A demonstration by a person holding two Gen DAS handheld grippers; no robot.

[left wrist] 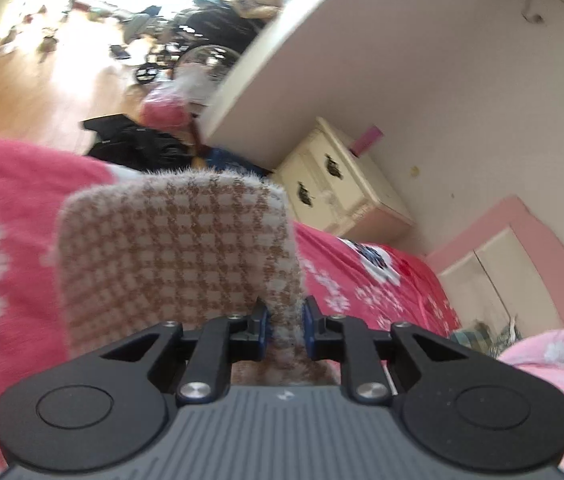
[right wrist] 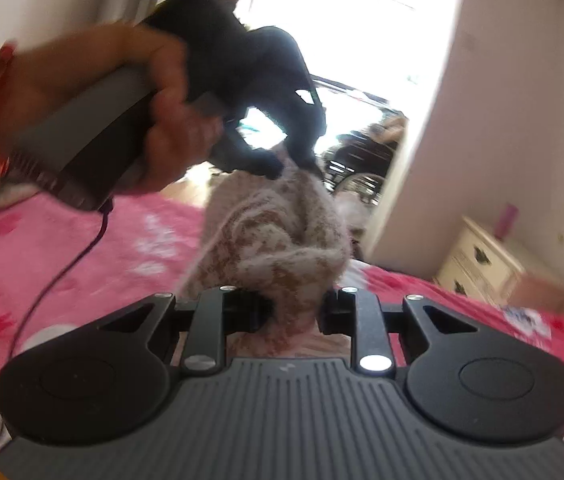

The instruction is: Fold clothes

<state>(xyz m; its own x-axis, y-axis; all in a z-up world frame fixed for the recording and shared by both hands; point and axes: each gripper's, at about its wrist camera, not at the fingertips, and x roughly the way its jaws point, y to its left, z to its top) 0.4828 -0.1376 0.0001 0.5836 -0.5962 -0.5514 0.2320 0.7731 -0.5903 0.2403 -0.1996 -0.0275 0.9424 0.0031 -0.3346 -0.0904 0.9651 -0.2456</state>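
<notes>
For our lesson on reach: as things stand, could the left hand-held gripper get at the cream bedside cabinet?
Probably not. The left hand-held gripper is shut on the checked fuzzy garment, which fills the space ahead; the cream bedside cabinet stands apart beyond the pink bed cover.

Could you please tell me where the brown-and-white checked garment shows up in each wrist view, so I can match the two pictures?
Left wrist view: the checked garment fills the lower centre, its near edge pinched in the left gripper.
Right wrist view: it hangs bunched at centre, stretched from the right gripper up to the left gripper.
Shared landmark: the cream nightstand, right of centre and at the right edge.
</notes>
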